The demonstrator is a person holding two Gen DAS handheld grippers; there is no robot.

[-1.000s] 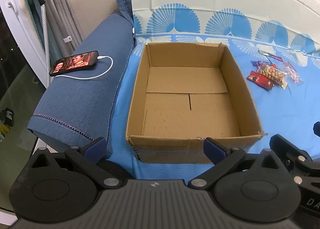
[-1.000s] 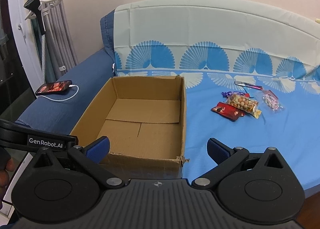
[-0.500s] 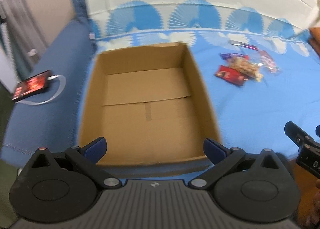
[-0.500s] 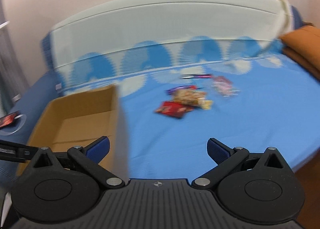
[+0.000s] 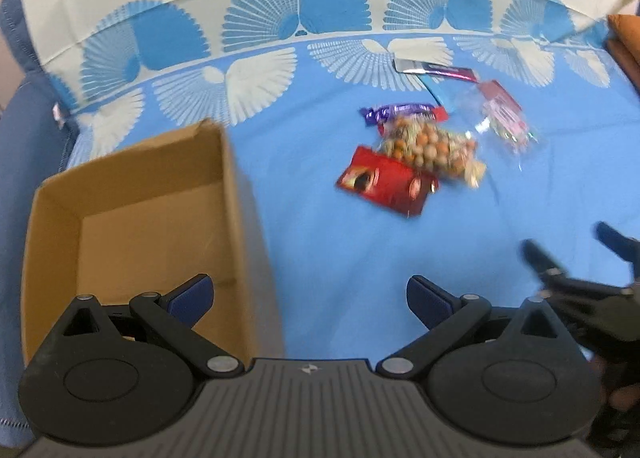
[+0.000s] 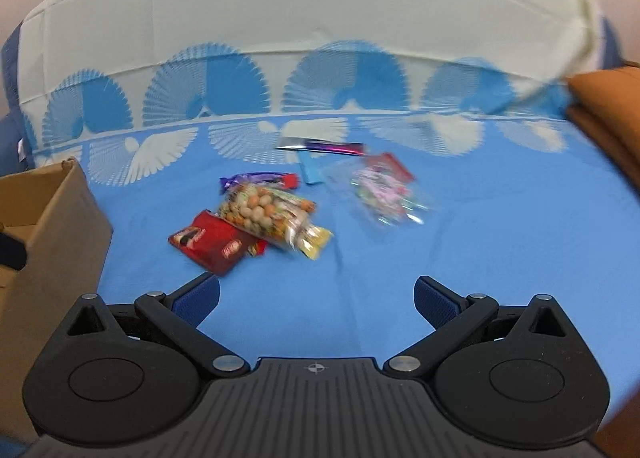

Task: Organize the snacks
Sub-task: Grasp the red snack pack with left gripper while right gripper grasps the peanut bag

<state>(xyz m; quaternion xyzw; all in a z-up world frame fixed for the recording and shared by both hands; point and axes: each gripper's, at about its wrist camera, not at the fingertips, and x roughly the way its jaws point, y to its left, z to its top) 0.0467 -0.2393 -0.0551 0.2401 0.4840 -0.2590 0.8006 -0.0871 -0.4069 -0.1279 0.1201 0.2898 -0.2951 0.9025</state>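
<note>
Bed (image 6: 460, 258): blue sheet, carrying everything.
Cardboard box (image 5: 132, 193): open-topped, on the left.
Snacks: red packet (image 6: 212, 244), nut bag (image 6: 266, 213), candy bag (image 6: 384, 189), clustered right of the box.
Left tongs (image 5: 310, 298): wide apart, holding nothing.
Right tongs (image 6: 316, 300): wide apart, holding nothing.

Ahead of your grippers spreads a blue sheet (image 6: 500, 242) with white fan prints, its pale top border (image 6: 304, 13) draped over the backrest. Far right sits something orange (image 6: 604, 117), probably a cushion.
</note>
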